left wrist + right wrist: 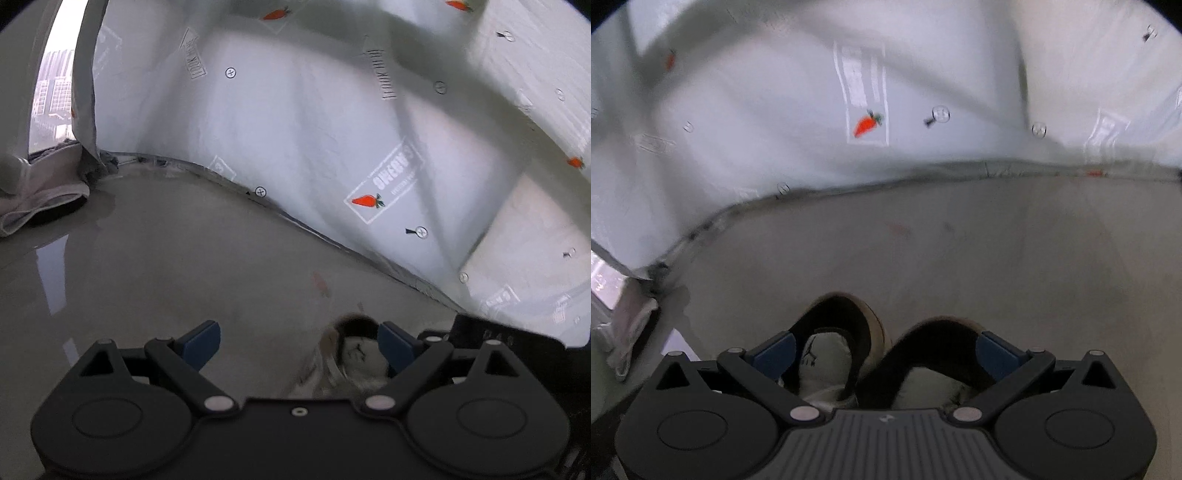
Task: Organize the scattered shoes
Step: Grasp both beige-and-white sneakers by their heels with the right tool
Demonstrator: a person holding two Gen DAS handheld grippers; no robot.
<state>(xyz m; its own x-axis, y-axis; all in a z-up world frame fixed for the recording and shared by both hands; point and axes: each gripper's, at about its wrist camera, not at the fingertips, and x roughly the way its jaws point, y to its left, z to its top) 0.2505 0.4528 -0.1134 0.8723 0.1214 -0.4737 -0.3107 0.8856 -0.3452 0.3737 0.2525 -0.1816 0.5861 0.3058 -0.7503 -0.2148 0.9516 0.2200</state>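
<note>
Here both grippers gape: right gripper (886, 349) apparently straddling two shoes (846, 343); left gripper (297, 341) beside curtain (332, 147).

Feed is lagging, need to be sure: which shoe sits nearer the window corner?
On the grey floor before the carrot-print sheet, two shoes sit between the right hand-held gripper fingers. It's the left shoe, on the window side, a dark logo on its pale tongue.

Glossy grey floor (1015, 258), bordered by white printed sheeting (775, 110). Two pale shoes (871, 347) with dark openings side by side on it; crumpled cloth (40, 199) near the corner.
</note>
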